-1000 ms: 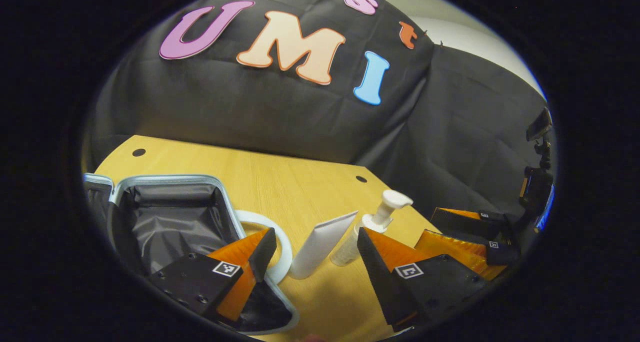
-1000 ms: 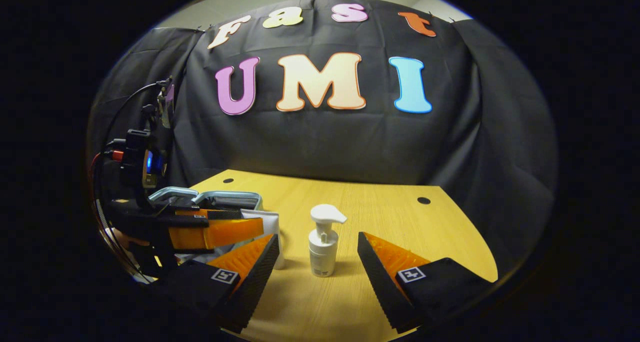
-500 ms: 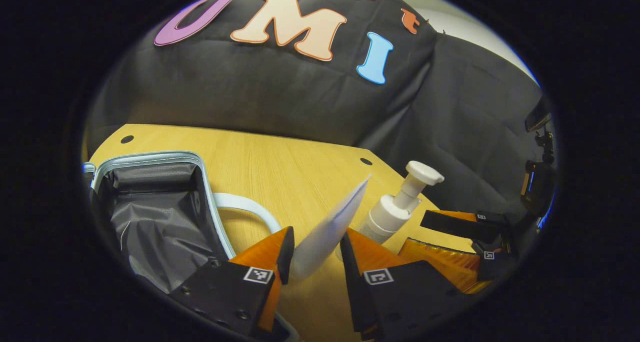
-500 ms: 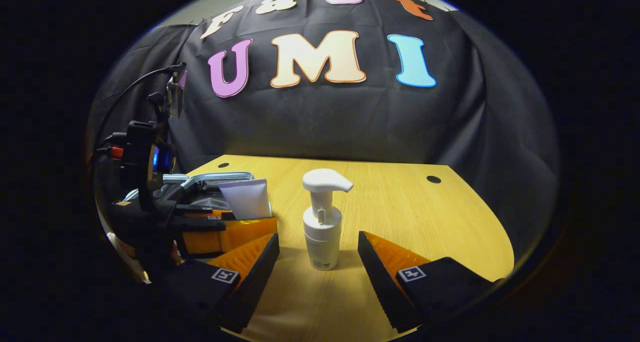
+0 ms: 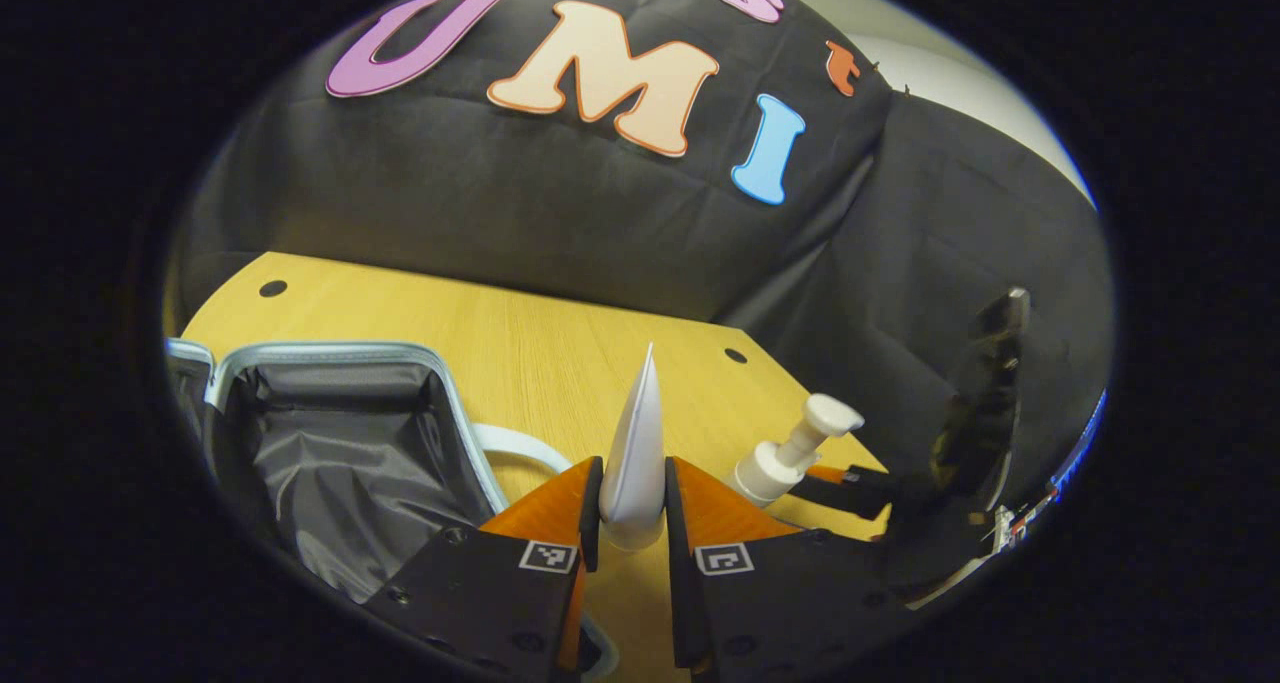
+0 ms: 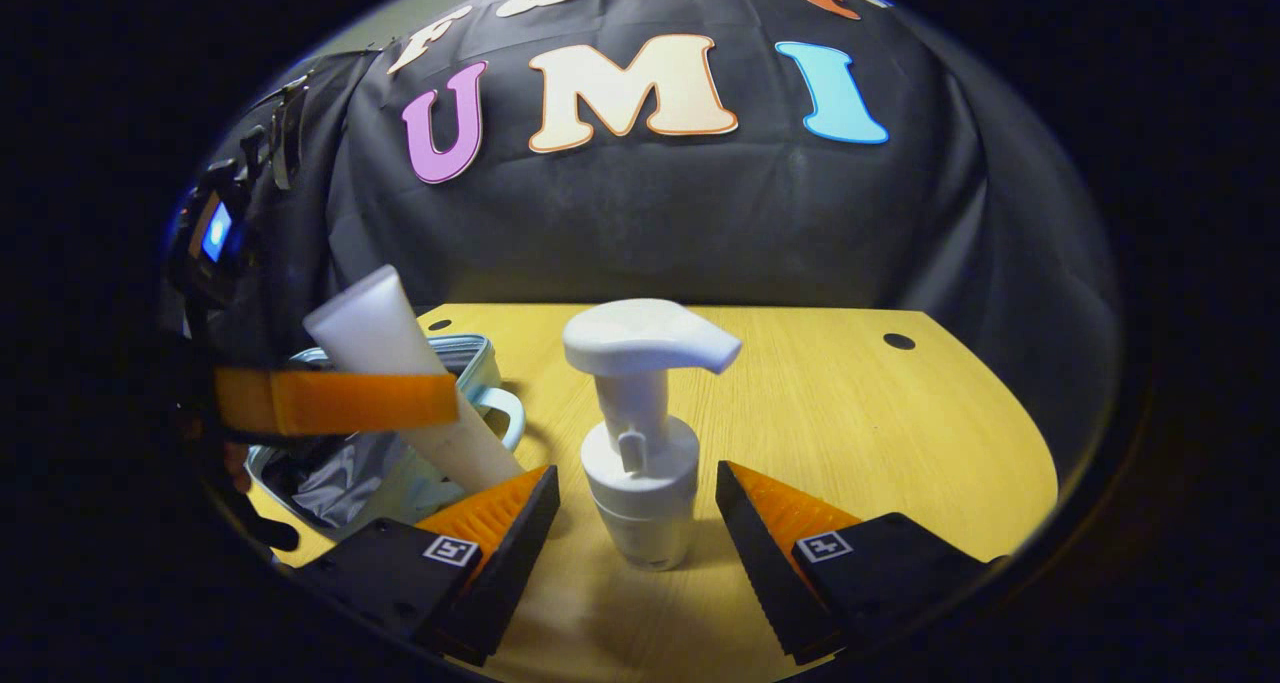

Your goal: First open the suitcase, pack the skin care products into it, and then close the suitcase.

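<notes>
Left gripper (image 5: pixel 632 503) pinches tube (image 5: pixel 635 443) | right gripper (image 6: pixel 637 513) spread around pump bottle (image 6: pixel 640 433) | carry your tube over suitcase (image 5: pixel 340 443), lower before releasing.

A light yellow wooden table top (image 6: pixel 850 433) with fine grain fills the lower part of both views; small round dark holes (image 6: pixel 898 341) sit near its far edge; behind the table hangs a black cloth wall (image 6: pixel 650 233), wrinkled in places; above the cloth a pale plain wall (image 5: pixel 960 83) shows; warm light falls on the wood.
</notes>
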Available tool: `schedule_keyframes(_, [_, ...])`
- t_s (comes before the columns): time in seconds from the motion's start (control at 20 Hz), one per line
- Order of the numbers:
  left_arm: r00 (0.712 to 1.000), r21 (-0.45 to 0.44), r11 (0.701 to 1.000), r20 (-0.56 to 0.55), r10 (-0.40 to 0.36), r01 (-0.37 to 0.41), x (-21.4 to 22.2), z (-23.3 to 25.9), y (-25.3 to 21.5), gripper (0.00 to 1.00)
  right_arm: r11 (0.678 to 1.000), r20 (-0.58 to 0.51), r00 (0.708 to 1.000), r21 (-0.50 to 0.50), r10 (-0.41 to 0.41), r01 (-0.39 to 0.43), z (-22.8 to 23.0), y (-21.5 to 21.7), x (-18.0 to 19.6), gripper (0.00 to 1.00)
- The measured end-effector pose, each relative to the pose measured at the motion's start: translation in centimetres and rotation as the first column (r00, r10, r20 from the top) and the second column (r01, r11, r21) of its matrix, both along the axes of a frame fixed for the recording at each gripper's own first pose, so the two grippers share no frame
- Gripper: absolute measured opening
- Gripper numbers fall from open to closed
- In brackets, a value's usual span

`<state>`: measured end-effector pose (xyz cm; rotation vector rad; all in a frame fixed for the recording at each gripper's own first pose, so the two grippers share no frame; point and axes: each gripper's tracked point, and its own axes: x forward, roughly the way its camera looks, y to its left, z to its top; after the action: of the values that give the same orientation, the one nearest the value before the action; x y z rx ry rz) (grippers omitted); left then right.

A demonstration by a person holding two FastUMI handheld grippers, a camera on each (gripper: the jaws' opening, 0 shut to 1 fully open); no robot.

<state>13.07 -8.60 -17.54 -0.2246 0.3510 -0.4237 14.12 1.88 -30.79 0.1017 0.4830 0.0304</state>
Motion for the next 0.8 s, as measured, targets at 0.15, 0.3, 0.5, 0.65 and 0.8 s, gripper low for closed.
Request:
schedule_keyframes(0.15, [1.000, 0.052, 0.999, -0.003, 0.011, -0.010, -1.2, 2.7, 3.3, 0.28, 1.000, -0.010, 1.000, -0.004, -0.014, 0.014, -0.5, -0.1, 0.4, 0.86])
schedule_keyframes(0.3, [0.999, 0.182, 0.983, -0.037, 0.032, -0.024, -2.3, 3.2, 8.7, 0.28, 0.999, -0.006, 0.999, -0.005, -0.037, 0.037, 0.2, 0.0, 0.7, 0.63])
schedule_keyframes(0.5, [0.975, 0.277, 0.961, -0.214, 0.053, 0.008, -4.8, -0.6, 14.3, 0.29, 1.000, -0.013, 1.000, 0.015, 0.022, -0.021, 3.9, 3.2, -0.2, 0.63])
schedule_keyframes(0.65, [0.934, 0.258, 0.964, -0.355, 0.029, 0.068, -6.7, -3.9, 15.5, 0.29, 0.994, -0.026, 0.996, 0.061, 0.088, -0.086, 7.0, 7.6, -1.4, 0.63])
schedule_keyframes(0.8, [0.906, 0.238, 0.967, -0.424, 0.017, 0.093, -7.7, -6.1, 15.9, 0.29, 0.986, -0.045, 0.991, 0.116, 0.128, -0.123, 9.3, 11.6, -2.5, 0.63])
